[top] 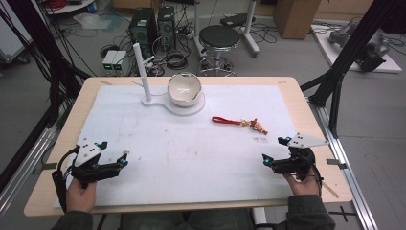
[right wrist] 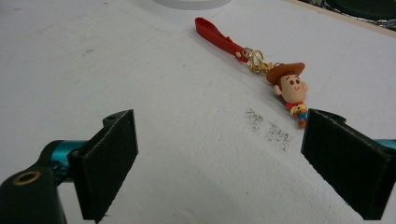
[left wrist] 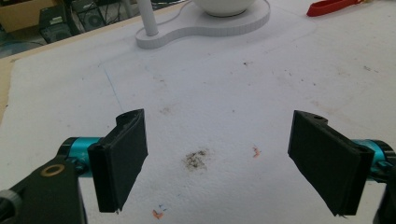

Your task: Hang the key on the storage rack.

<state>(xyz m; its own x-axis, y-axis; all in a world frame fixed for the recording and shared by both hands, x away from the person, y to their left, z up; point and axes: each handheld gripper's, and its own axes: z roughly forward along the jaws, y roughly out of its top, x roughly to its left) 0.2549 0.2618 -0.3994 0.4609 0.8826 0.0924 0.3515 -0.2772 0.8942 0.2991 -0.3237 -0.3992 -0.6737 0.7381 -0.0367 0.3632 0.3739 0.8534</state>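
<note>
keychain (top: 239, 122) lies flat on the white mat (top: 191, 158), at about 1 o'clock from table centre, well apart from both grippers. red strap (right wrist: 219, 35) points toward 10 o'clock, small cowboy figure (right wrist: 289, 88) at the 4 o'clock end, gold clasp (right wrist: 254, 58) between them. right gripper (top: 274, 149) sits at 4 o'clock, jaws spread wide, nothing between them; the figure is nearest it. left gripper (top: 112, 151) at 8 o'clock, jaws likewise wide and empty. judgement: light, strap limp and floppy, figure hard and smooth, likely to swing. best hold looks like the strap near the clasp, or across the figure's body. white stand with bowl (top: 184, 88) at 12 o'clock.
</note>
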